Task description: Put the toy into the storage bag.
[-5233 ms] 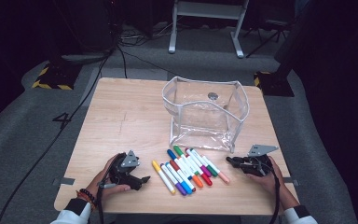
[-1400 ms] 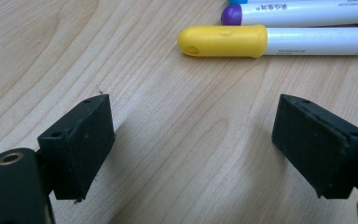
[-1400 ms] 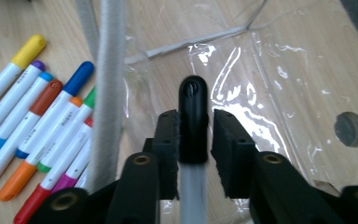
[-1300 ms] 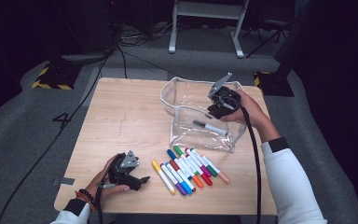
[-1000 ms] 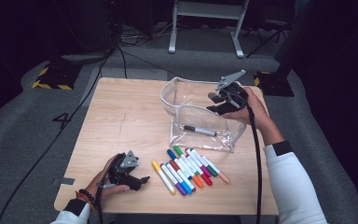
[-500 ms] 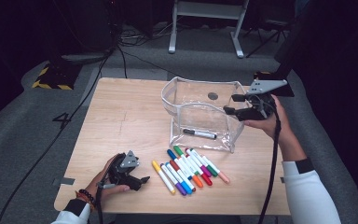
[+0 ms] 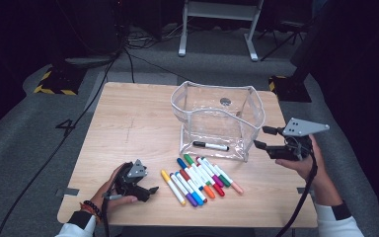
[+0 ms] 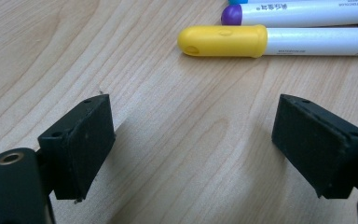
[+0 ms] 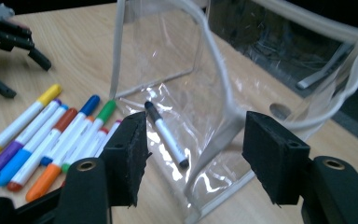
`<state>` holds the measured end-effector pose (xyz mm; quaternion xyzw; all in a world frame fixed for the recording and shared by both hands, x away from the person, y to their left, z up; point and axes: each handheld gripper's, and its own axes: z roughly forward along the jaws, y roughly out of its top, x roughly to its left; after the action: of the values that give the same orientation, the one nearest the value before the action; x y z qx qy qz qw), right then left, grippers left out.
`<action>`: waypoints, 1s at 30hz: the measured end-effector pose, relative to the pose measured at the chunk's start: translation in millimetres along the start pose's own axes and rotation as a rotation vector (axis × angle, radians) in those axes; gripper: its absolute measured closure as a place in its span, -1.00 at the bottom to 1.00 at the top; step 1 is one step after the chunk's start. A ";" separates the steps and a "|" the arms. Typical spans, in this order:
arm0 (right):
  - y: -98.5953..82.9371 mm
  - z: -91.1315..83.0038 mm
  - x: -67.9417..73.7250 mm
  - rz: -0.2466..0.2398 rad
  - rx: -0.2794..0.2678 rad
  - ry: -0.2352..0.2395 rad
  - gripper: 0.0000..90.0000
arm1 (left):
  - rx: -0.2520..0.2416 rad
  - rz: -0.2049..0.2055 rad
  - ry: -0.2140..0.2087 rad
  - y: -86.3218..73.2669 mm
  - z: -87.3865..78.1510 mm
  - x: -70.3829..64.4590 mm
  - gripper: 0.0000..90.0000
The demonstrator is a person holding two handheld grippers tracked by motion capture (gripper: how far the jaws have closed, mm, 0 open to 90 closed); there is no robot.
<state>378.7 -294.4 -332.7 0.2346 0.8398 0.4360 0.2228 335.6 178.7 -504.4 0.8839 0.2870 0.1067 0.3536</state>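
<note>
One black pen (image 7: 210,145) now lies flat inside the clear bag (image 7: 256,106), near the table's (image 7: 128,118) right edge. The right gripper (image 7: 264,138) has let it go and pulled back out, past the bag's right side, jaws apart and empty. The left gripper (image 7: 150,192) stays by the near edge, jaws apart, beside the yellow pen (image 8: 223,41).

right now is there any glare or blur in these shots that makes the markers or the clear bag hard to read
High view: the table is evenly lit against dark surroundings, with light glare on the clear bag. Right gripper view: bright reflections streak the bag's wall around the black marker; the jaws are soft-edged. Left gripper view: the yellow marker is sharp, with soft shadows beneath both jaws.
</note>
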 end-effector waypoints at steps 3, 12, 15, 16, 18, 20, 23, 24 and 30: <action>-22.5 4.4 6.7 0.021 0.017 0.008 -0.09 | 0.000 0.000 0.000 0.0 0.0 0.0 -0.71; -70.1 27.9 29.2 0.048 0.091 0.059 -0.07 | 0.000 -0.001 0.001 0.0 -0.1 -0.2 -0.70; -88.8 41.4 43.5 0.061 0.122 0.105 -0.04 | 0.001 -0.003 0.002 -0.3 -0.4 -0.9 -0.70; -92.8 45.0 47.2 0.066 0.132 0.123 -0.04 | 0.001 -0.003 0.002 -0.3 -0.4 -1.0 -0.70; -99.4 52.2 55.0 0.063 0.150 0.142 -0.04 | 0.001 -0.002 0.002 -0.3 -0.4 -1.2 -0.70; -104.4 60.0 62.5 0.052 0.176 0.168 -0.04 | -0.001 -0.003 0.001 -0.4 -0.3 -1.7 -0.70; -108.9 70.7 70.4 0.027 0.208 0.189 -0.02 | -0.001 -0.001 0.000 -0.3 -0.2 -2.0 -0.70; -109.9 73.5 71.7 0.018 0.220 0.187 -0.01 | -0.001 0.000 0.000 -0.3 -0.2 -2.2 -0.70; -117.6 87.9 70.2 0.023 0.256 0.183 0.13 | 0.000 0.001 0.000 -0.3 -0.3 -2.3 -0.70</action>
<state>350.6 -257.9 -488.8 0.2302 0.9025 0.3473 0.1086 333.5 177.7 -504.4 0.8841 0.2865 0.1066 0.3535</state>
